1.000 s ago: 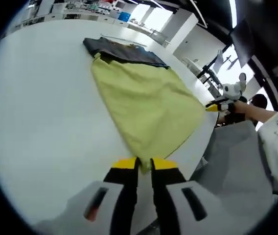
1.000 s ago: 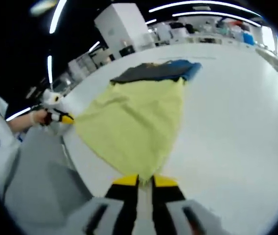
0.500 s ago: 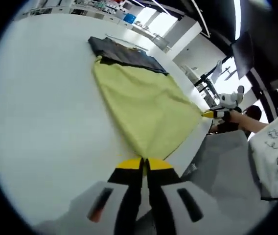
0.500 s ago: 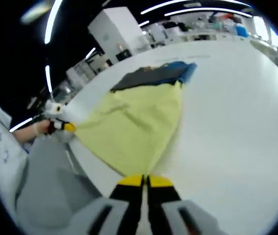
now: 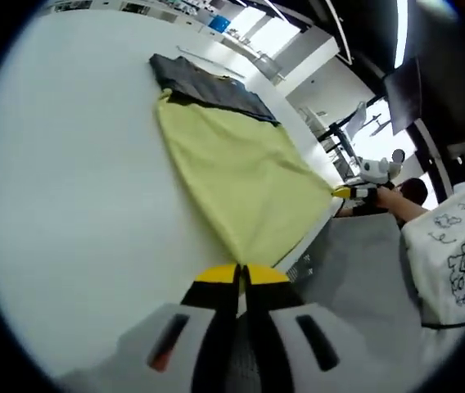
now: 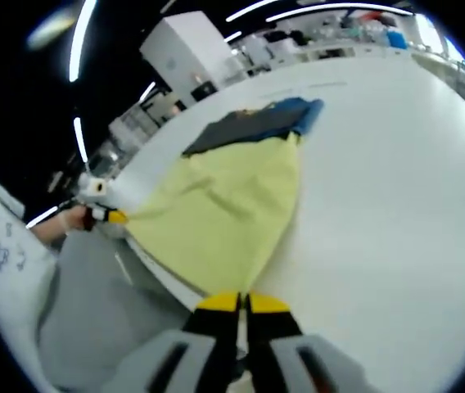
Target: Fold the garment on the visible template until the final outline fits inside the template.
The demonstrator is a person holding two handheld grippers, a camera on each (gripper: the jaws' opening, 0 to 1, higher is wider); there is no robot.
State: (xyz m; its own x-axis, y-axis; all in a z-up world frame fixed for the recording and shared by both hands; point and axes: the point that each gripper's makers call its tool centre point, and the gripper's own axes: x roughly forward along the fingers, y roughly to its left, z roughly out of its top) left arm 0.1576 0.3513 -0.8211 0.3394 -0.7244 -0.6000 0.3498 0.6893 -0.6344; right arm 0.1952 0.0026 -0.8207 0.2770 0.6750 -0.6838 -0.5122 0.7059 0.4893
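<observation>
Soft yellow-green garment, matte, pulled into a taut triangle across smooth white counter; far end overlaps dark grey cloth. Blue patch beside the dark cloth seen from right gripper view. Left gripper pinched tight on near garment corner at counter edge; right gripper likewise clamped on opposite corner. Yellow tips pressed together, no gap. Hand behind the other gripper in left gripper view.

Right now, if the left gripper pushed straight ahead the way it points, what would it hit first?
The yellow cloth garment, whose corner the left gripper already pinches; beyond that, likely the dark folded fabric at the far end.
</observation>
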